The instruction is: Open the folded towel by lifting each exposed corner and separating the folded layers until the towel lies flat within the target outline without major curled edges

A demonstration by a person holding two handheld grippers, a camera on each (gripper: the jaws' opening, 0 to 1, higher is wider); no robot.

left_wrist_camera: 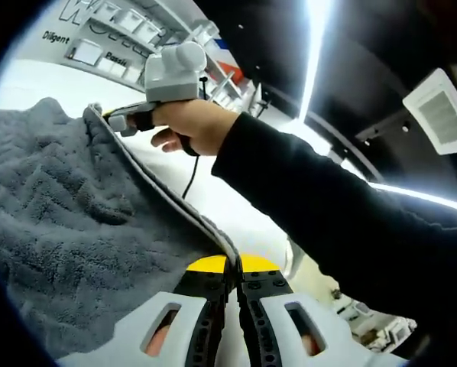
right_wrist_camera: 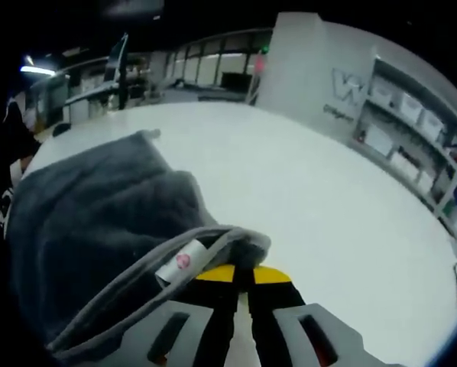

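Left gripper view: towel [left_wrist_camera: 68,222] edge pinched between closed fingers [left_wrist_camera: 213,294].

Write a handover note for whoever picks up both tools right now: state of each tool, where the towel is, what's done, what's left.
Left tool: shut on the hemmed edge of the grey towel, jaws closed together.
Right tool: shut on another part of the hem, next to the small white label. In the left gripper view it is held up by a hand at the far end of the same edge.
Towel: lifted and stretched between the two tools, the rest hanging toward the white table.
Done: edge picked up at two points.
Left: spread the layers and lay it flat; no target outline can be seen from here.
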